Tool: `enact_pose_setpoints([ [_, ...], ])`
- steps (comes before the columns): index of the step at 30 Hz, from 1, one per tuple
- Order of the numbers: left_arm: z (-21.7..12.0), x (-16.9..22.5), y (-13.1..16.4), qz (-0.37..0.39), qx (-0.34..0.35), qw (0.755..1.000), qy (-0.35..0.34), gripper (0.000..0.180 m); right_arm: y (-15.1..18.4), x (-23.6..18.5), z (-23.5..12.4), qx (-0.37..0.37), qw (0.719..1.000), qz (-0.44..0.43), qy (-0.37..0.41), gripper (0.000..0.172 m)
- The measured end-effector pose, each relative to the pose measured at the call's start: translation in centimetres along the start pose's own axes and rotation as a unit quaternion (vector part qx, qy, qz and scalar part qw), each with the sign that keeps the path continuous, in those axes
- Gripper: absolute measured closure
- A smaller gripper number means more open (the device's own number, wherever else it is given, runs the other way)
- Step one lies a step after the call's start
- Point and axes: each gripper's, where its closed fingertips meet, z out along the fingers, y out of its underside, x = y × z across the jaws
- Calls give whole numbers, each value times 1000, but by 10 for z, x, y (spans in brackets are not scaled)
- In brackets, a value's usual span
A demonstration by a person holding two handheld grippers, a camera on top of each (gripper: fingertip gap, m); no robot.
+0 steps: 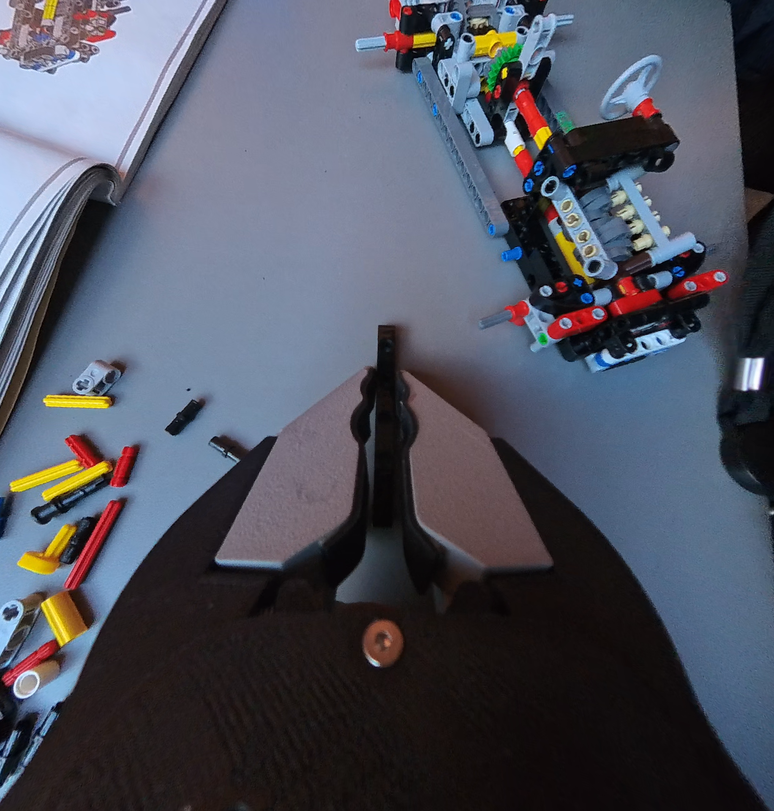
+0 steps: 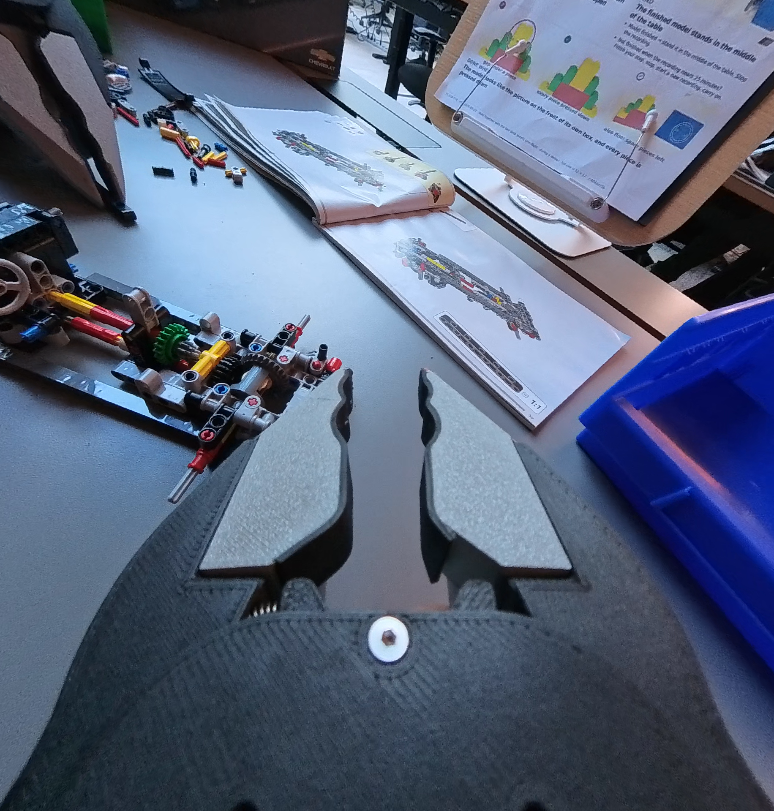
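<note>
Left claw (image 1: 386, 373) clamped on a black beam (image 1: 385, 346), right claw (image 2: 385, 382) agape over bare table (image 2: 113, 504) beside blue bin (image 2: 705, 461).

A printed sheet (image 2: 618, 83) with lines of black writing and coloured brick drawings stands clipped on a board at the far side of the desk (image 2: 266, 245); a dark cardboard box (image 2: 288, 39) behind carries a brand mark with lettering; the open instruction booklet (image 2: 477, 307) bears a small scale mark beside a drawn beam at its page corner; its drawing shows in the left wrist view.
</note>
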Motion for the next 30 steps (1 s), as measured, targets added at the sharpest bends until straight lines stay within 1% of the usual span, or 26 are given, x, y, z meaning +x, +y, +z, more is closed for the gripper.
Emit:
enact_pose_setpoints([
  [6,0,2,-1,-17,1,1000,23,175,0,2,-1,2,1000,5,1,145],
  [14,4,8,-3,6,-3,999,40,175,-5,17,2,23,999,47,3,145],
  [24,6,10,-5,16,-4,999,47,175,-12,27,42,22,997,49,-50,145],
  [30,9,11,-7,24,-5,998,55,175,-16,27,53,24,997,42,-66,145],
])
